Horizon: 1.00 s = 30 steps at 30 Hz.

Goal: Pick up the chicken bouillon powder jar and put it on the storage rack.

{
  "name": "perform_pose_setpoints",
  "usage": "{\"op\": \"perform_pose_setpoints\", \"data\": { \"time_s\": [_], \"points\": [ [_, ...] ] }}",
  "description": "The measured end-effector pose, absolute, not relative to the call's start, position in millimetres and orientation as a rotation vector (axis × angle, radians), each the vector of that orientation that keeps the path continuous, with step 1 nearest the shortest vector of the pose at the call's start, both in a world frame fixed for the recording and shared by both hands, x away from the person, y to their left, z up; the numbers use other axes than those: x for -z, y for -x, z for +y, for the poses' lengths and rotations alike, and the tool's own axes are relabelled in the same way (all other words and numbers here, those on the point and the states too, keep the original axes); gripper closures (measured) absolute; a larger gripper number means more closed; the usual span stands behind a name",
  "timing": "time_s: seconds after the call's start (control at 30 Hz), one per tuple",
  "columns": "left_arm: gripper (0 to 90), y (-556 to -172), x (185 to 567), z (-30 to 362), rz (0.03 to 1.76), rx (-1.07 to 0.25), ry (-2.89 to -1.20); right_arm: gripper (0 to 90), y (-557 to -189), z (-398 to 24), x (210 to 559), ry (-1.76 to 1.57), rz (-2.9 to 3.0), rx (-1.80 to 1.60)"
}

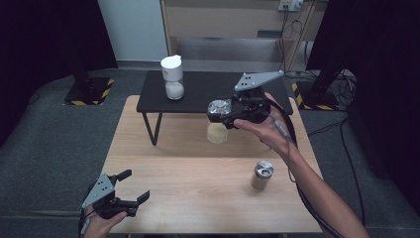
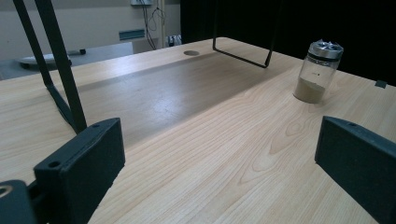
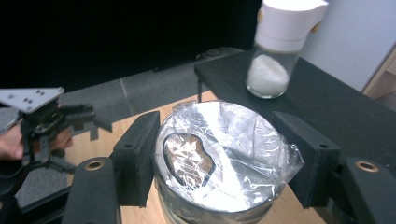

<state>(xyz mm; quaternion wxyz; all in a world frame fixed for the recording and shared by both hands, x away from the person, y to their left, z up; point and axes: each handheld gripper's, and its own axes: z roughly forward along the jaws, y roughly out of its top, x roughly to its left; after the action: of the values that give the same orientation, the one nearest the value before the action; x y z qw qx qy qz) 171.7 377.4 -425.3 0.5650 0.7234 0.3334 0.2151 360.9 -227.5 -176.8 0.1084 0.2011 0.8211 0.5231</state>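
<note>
My right gripper (image 1: 218,112) (image 3: 219,163) is shut on a glass jar (image 1: 217,130) with a silver lid wrapped in clear film (image 3: 219,149), and holds it in the air in front of the black shelf (image 1: 208,91). The jar holds pale powder. A second silver-lidded jar (image 1: 261,175) (image 2: 319,70) with tan powder stands upright on the wooden table (image 1: 198,188) at the right. On the shelf stands a white-capped jar (image 1: 173,77) (image 3: 275,51) of white powder. My left gripper (image 1: 132,186) (image 2: 219,158) rests open at the table's front left, with nothing between its fingers.
The low black shelf stands on thin metal legs (image 2: 60,70) at the back of the table. Grey carpet (image 1: 59,148) surrounds the table. Dark stands with striped bases (image 1: 89,91) are at the far left and right.
</note>
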Motion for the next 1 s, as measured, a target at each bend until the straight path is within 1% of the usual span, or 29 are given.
{"op": "perform_pose_setpoints", "data": {
  "time_s": [0.47,1.0],
  "points": [
    [0.3,-172,426,378,0.782,-0.505,-1.701,35.5,-377,-213,162,-0.673,2.341,-1.475],
    [0.3,-172,425,378,0.779,-0.506,-1.705,35.5,-393,-196,157,-0.754,2.273,-1.421]
  ]
}}
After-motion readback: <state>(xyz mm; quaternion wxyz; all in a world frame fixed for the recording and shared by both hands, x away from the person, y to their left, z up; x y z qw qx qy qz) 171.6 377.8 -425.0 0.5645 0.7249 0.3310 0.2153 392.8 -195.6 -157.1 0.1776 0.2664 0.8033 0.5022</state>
